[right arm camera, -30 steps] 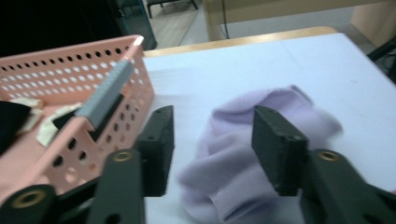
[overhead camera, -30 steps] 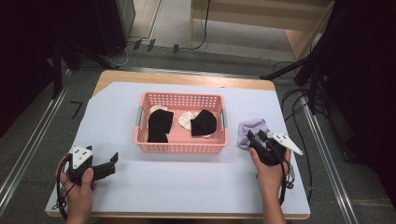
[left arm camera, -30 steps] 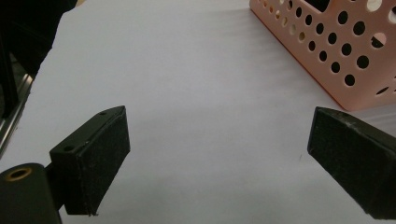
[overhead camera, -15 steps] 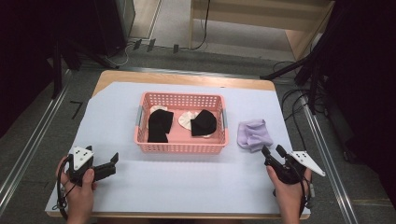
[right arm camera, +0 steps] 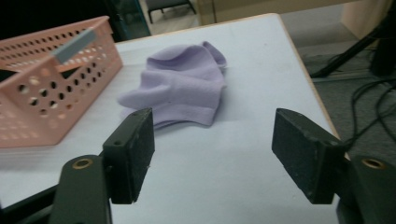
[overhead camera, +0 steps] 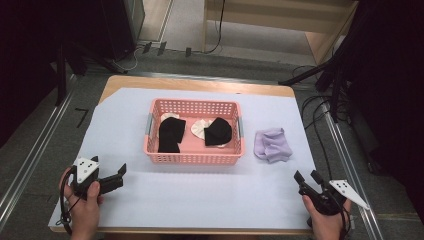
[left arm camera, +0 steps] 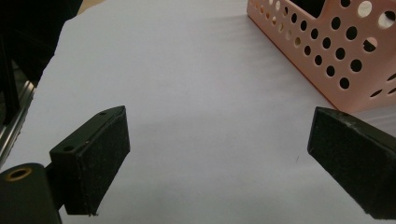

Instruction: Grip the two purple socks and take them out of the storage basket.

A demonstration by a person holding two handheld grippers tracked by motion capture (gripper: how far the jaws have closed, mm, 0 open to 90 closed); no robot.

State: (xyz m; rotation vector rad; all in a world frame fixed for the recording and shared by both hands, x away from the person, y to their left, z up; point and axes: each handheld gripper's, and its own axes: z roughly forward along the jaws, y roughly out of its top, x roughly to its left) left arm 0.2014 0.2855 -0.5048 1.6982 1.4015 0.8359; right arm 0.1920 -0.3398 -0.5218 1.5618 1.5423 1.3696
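Observation:
A pink perforated basket (overhead camera: 194, 156) stands mid-table and holds black cloths (overhead camera: 171, 134) and pale ones (overhead camera: 199, 129). To its right a lilac cloth (overhead camera: 272, 145) lies crumpled on the white sheet; the right gripper view has this lilac cloth (right arm camera: 180, 91) just beyond the jaws. My right gripper (overhead camera: 310, 180) is open and empty near the front right corner, well short of the cloth; the same right gripper (right arm camera: 212, 147) has its jaws wide apart. My left gripper (overhead camera: 120, 172) is open at the front left. In its own view the left gripper (left arm camera: 219, 154) is empty beside the basket's corner (left arm camera: 336, 56).
The white sheet (overhead camera: 210, 200) covers most of the wooden table (overhead camera: 200, 84). Metal rails (overhead camera: 30, 165) run along both sides of the table. Cables (overhead camera: 325, 115) lie on the floor at the right, and wooden furniture (overhead camera: 280, 25) stands behind.
My right gripper has let go of the lilac cloth, leaving it beside the basket, and drawn back toward the front right corner. The left gripper has barely moved.

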